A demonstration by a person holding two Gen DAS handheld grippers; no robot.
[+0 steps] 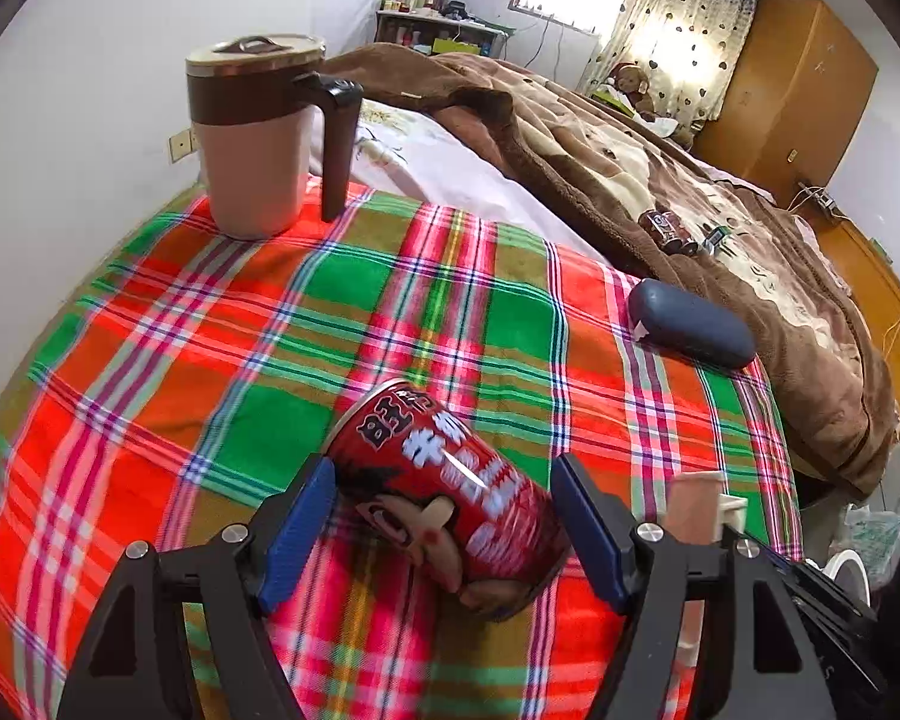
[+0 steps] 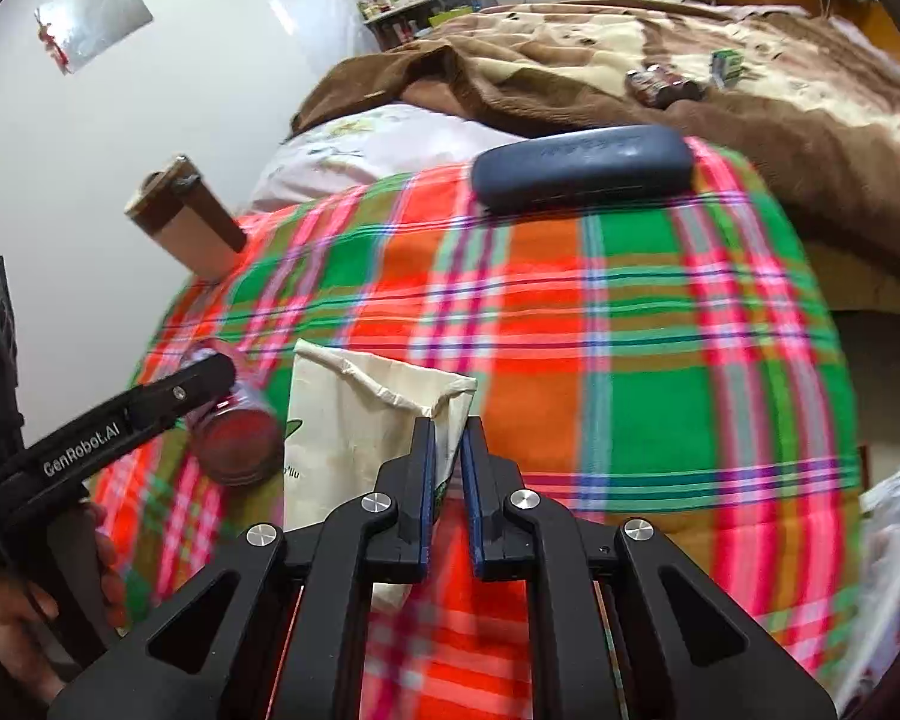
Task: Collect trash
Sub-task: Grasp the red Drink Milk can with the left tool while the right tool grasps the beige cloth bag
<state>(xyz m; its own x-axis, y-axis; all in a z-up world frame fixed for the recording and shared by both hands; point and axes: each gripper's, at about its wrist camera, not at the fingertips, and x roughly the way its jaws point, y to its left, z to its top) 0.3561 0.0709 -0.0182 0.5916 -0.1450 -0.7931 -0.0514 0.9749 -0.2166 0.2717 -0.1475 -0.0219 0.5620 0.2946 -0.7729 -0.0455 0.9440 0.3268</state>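
Left wrist, cylindrical red can, possibly metal

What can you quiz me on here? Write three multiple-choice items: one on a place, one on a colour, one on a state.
1. Where does the case lie?
A on the floor
B at the plaid cloth's far edge, beside the brown blanket
C in a drawer

2. What colour is the can?
A green
B blue
C red

3. How is the right gripper?
A wide open
B shut on the bag's rim
C shut on the can

Key: B, the case rests on the cloth by the blanket; C, its label is red; B, the jaws pinch the cream fabric.
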